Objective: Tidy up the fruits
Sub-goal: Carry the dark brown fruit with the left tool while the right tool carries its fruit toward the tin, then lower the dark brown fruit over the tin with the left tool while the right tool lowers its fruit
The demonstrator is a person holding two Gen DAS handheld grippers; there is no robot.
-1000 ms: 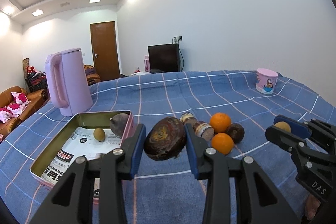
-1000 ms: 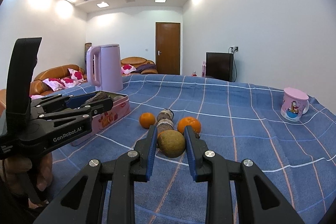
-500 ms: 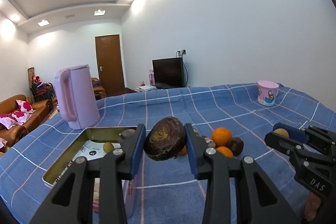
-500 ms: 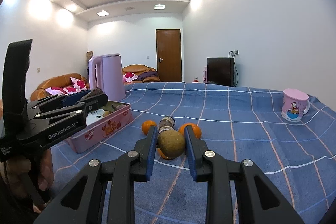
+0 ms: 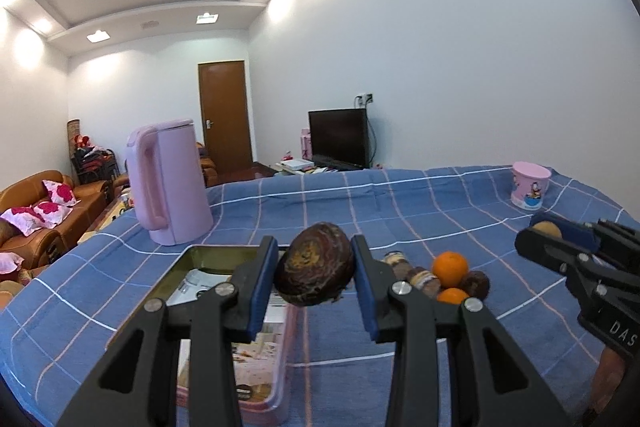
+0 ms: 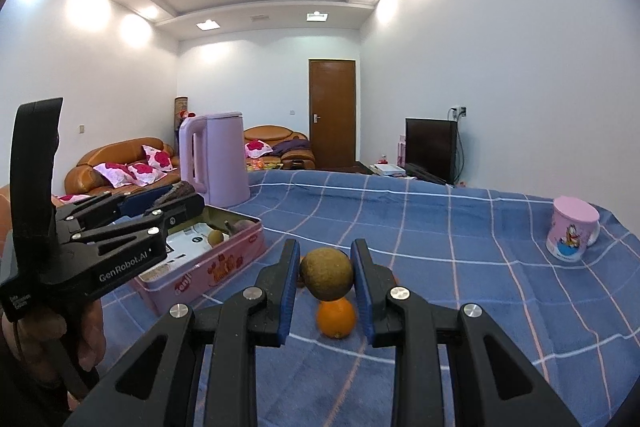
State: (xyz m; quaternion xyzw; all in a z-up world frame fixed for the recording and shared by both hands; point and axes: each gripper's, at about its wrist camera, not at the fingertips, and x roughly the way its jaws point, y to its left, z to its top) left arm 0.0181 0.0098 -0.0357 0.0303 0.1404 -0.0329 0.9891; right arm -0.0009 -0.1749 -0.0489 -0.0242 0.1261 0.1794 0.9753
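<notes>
While both are raised over the table [image 5: 400,211]:
Left hand-held gripper [image 5: 315,277]: clamps dark wrinkled fruit [image 5: 315,269] (above the tin [image 5: 280,367]).
Right hand-held gripper [image 6: 326,281]: clamps brownish-green fruit [image 6: 327,273] above an orange [image 6: 336,318].

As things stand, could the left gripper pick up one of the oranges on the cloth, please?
Probably not yet: the left gripper is shut on a dark fruit, so it has no free grip for the oranges; the tin below looks open to receive it.
</notes>
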